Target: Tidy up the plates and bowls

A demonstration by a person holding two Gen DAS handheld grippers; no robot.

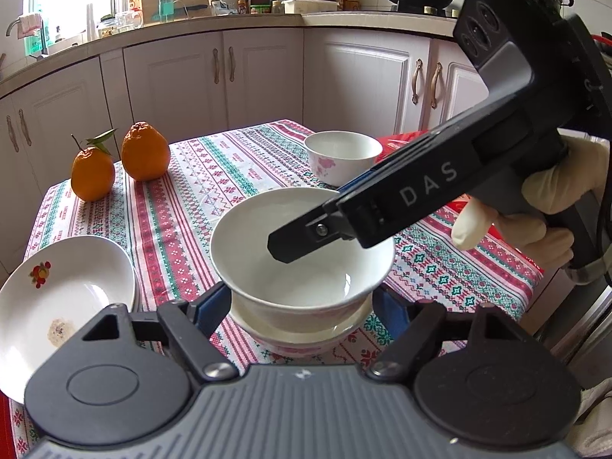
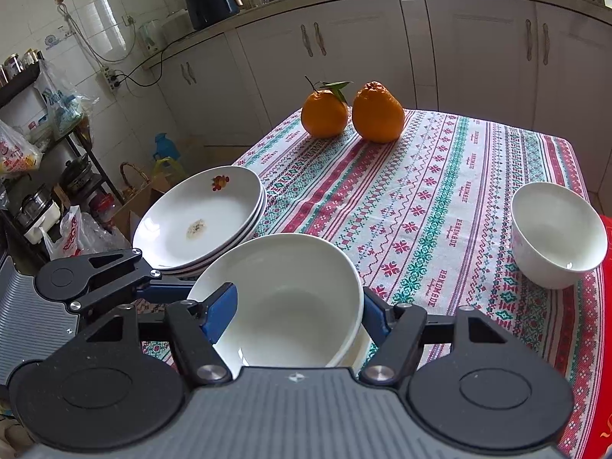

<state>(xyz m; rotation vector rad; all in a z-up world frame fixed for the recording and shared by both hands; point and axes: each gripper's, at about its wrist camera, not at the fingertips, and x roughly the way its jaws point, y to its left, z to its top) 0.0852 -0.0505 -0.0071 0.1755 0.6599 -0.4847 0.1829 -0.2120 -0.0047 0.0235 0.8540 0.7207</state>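
A white bowl [image 1: 302, 256] sits nested on another bowl [image 1: 302, 338] near the table's front edge. My left gripper [image 1: 302, 302] is open, one blue pad on each side of the stack. My right gripper [image 2: 298, 313] reaches in from the right; one finger [image 1: 306, 239] is inside the top bowl and the other outside its rim. In the right wrist view the bowl [image 2: 283, 302] lies between the blue pads, which stand wide apart. A small flowered bowl [image 1: 342, 157] stands behind. A stack of white plates [image 1: 61, 302] lies at the left.
Two oranges [image 1: 118, 162] stand at the far left of the patterned tablecloth [image 1: 229, 176]. A red bag [image 1: 405, 141] lies at the table's right edge. White kitchen cabinets [image 1: 264, 76] run behind the table.
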